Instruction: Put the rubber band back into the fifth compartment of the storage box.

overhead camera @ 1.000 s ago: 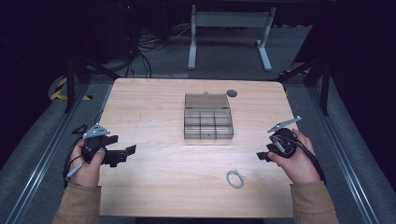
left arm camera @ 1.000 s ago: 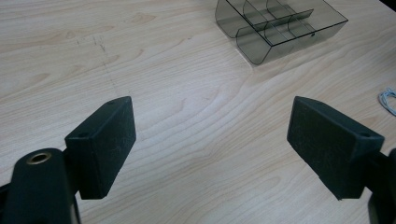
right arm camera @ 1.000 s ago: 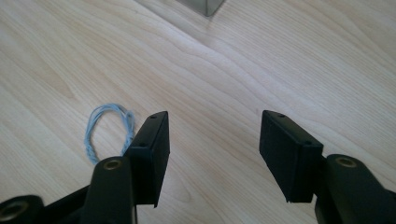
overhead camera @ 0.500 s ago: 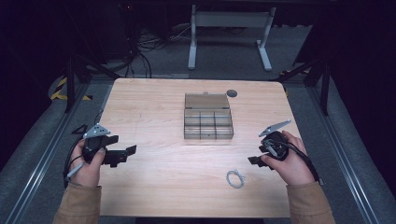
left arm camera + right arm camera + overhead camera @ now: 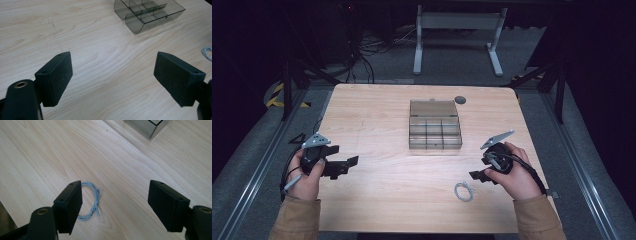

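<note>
High view, left to right: our left gripper (image 5: 343, 166) sits near the table's (image 5: 377, 115) left edge, jaws spread wide, holding nothing, aimed across bare wood. Middle of the table: smoky clear plastic organizer box (image 5: 434, 125), lid open, dividers making small compartments, all look empty. A dark round cap (image 5: 460, 99) is set in the tabletop just behind its right corner. Right side: our right gripper (image 5: 477, 175) is angled down toward the string loop (image 5: 464, 190), which lies flat on the wood, well apart from the box, just in front of the gripper.

Right gripper view: jaws wide apart, nothing between them yet. The loop (image 5: 90, 201) sits beside the left pad, off-centre, not midway.

Risks, as we judge them:
- String is thin, limp, twisted pale blue-white cord with a knot. It lies flush on the table, so the pads may close above it or just push it along.
- Off-centre approach means one pad lands on the loop and drags it.
- Smooth laminate wood grain offers little friction to hold it in place.
- Grab only one strand and it will dangle and may snag a divider wall.

Pads are flat, black and matte.
</note>
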Demonstrator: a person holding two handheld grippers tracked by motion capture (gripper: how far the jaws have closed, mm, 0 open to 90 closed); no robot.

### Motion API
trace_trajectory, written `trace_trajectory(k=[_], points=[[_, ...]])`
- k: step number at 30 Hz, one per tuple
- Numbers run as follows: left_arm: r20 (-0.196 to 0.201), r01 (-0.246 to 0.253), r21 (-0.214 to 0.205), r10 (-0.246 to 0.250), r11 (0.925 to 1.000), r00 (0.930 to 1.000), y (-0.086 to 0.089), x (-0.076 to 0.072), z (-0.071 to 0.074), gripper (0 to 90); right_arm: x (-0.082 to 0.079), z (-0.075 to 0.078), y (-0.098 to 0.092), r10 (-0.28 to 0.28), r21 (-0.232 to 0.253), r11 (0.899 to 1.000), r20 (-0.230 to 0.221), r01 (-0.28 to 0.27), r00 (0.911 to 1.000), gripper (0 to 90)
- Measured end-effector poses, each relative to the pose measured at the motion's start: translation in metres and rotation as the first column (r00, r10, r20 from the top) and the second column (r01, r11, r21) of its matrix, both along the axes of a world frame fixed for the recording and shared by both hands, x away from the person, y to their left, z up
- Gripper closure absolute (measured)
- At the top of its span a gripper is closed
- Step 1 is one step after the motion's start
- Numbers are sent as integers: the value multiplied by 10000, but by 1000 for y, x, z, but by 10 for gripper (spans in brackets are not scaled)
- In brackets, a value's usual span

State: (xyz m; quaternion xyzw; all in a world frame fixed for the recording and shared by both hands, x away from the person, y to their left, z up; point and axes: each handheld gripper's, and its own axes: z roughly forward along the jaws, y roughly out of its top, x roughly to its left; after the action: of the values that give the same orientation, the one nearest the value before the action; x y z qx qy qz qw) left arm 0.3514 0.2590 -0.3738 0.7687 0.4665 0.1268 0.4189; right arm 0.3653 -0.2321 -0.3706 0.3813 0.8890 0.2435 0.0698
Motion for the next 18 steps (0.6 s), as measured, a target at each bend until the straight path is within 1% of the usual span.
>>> trace_trajectory(k=[2, 4, 7, 8, 11, 13, 14, 16, 18], points=[[-4, 9, -4, -9, 10000, 10000, 0, 0, 0, 163, 0, -1, 3, 164, -148, 9998, -41, -165, 9999, 294], [-6, 21, 4, -21, 10000, 10000, 0, 0, 0, 163, 0, -3, 6, 294, -349, 9989, -143, -299, 9995, 342], [5, 45, 24, -45, 10000, 10000, 0, 0, 0, 163, -1, -6, 10, 616, -918, 9939, -32, -616, 9981, 380], [2, 48, 23, -48, 10000, 10000, 0, 0, 0, 163, -1, -7, 11, 665, -1012, 9926, -18, -663, 9978, 398], [-5, 29, 3, -29, 10000, 10000, 0, 0, 0, 163, -1, -11, 16, 796, -1132, 9903, -112, -803, 9968, 436], [-12, 26, 1, -26, 10000, 10000, 0, 0, 0, 163, -1, -13, 18, 808, -1247, 9887, -282, -837, 9963, 437], [-12, 26, 1, -26, 10000, 10000, 0, 0, 0, 163, -1, -13, 18, 808, -1247, 9887, -282, -837, 9963, 437], [-10, 24, 0, -24, 10000, 10000, 0, 0, 0, 163, 0, -16, 21, 881, -1228, 9880, -512, -939, 9948, 434], [-7, 34, -1, -34, 10000, 10000, 0, 0, 0, 162, 1, -18, 22, 823, -1247, 9880, -718, -908, 9940, 441]])
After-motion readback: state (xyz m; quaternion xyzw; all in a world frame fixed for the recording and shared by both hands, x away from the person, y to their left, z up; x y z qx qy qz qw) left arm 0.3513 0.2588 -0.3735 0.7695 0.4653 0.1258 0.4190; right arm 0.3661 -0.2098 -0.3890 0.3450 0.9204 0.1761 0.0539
